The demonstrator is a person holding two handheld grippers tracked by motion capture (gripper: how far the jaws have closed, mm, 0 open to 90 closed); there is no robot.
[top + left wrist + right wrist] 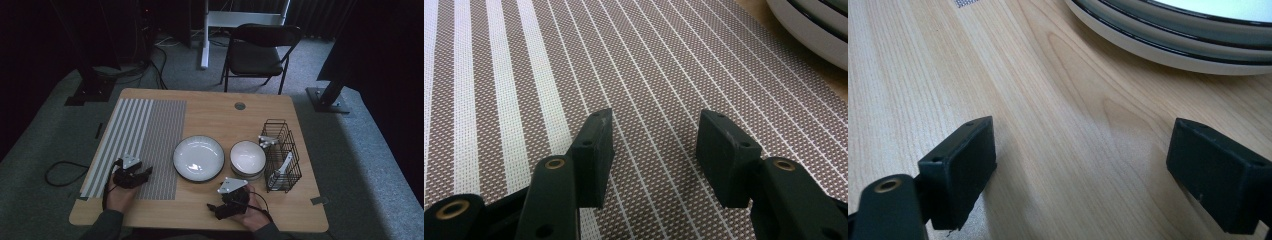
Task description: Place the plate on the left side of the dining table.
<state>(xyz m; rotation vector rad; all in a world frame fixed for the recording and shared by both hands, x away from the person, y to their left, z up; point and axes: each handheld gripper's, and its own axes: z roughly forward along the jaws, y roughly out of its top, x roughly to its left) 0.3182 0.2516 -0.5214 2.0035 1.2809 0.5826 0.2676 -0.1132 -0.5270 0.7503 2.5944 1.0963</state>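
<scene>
My left gripper rests low over the striped placemat at the table's front left, held in a person's hand. In the left gripper view its jaws stand open over the woven mat, with nothing between them. My right gripper is near the front edge, just in front of the stack of white plates. Its jaws stand open over bare wood and are empty. The black-edged rims of the plates lie just ahead of them.
A stack of white bowls stands right of the plates. A black wire basket with white utensils stands at the right edge. The plate rim shows beyond the mat. A black chair stands behind the table.
</scene>
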